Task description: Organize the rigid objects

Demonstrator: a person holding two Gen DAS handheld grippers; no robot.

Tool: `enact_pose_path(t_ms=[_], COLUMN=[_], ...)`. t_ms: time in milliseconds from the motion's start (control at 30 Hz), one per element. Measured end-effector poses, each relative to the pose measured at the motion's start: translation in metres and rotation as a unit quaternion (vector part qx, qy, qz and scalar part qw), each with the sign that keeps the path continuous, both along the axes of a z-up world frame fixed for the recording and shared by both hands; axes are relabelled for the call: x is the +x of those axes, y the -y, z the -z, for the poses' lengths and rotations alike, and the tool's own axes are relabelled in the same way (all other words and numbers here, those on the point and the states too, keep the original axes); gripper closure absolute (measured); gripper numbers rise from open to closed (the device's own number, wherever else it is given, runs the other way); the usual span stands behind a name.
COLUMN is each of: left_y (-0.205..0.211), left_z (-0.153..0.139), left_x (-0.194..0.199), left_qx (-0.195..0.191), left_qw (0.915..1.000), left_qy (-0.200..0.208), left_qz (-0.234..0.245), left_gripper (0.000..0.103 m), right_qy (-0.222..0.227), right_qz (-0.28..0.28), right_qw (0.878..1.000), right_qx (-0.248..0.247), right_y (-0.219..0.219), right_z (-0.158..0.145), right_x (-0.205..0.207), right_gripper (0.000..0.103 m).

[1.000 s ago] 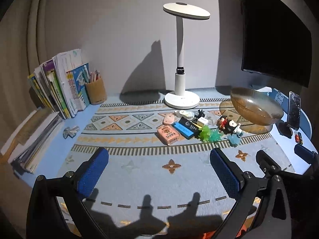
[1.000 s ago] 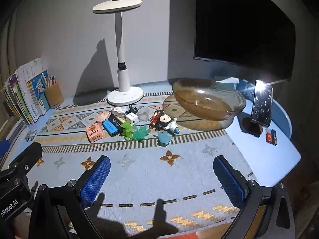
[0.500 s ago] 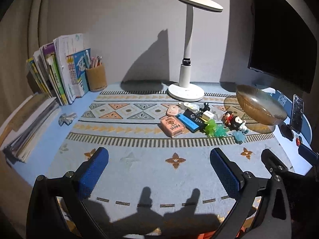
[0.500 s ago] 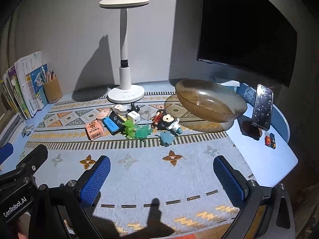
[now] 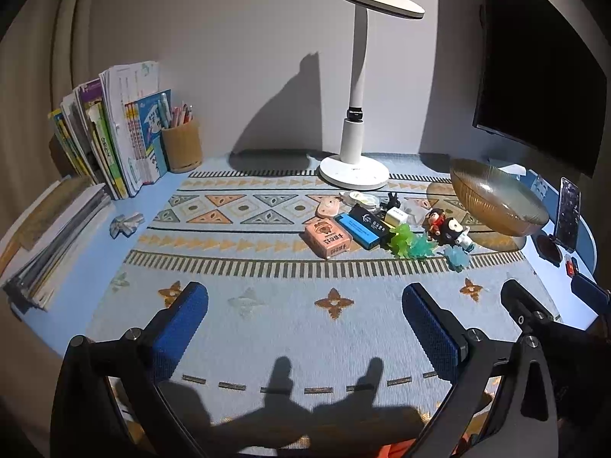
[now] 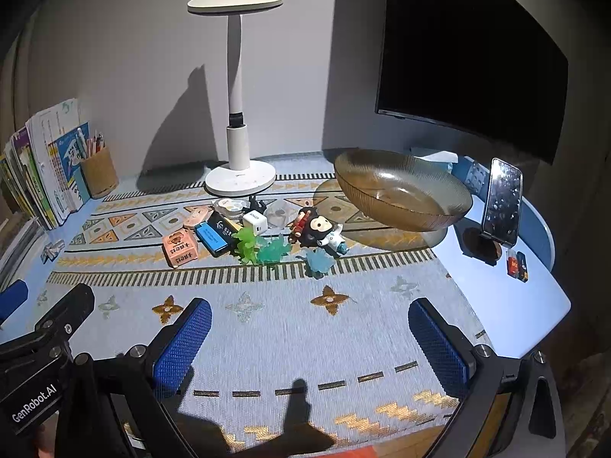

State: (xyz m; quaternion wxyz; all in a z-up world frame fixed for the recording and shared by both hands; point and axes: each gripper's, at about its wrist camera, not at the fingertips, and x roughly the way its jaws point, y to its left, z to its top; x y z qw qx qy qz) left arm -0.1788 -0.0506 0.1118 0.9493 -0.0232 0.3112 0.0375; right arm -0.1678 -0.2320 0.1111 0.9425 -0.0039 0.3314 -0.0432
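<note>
Reaching is best started at the pile's near edge: the pink box is taken first for the glass bowl, while both grippers, left gripper and right gripper, are held apart and empty.

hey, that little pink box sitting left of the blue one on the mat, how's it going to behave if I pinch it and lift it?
The pink box looks like printed card with flat faces and square edges, so probably stiff and unlikely to roll. It seems small and likely light. It lies flat on the woven mat, so a push would probably slide it rather than tip it. A hard pinch might dent it.
</note>
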Motion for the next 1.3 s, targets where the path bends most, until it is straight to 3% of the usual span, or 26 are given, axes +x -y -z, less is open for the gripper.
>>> enact_pose_path(t_ms=[867, 1133, 1300], left_y=[0.0, -0.012, -0.018], left_z=[0.012, 0.036, 0.051], left_x=[0.009, 0.038, 0.079], left_qx=[-0.004, -0.006, -0.021], left_qw=[0.9998, 0.9984, 0.9933], left_qy=[-0.017, -0.055, -0.1], left_qz=[0.006, 0.014, 0.054], left_gripper=[0.001, 0.001, 0.001], right_qy=[-0.017, -0.041, -0.057], right_qz=[0.0, -0.006, -0.007], right_qw=[1.0, 0.999, 0.997], right_qx=[0.008, 0.032, 0.052], right_y=[0.001, 0.011, 0.024], right_z=[0.01, 0.029, 0.041], right_x=[0.008, 0.03, 0.057], right_gripper=[0.0, 0.0, 0.0])
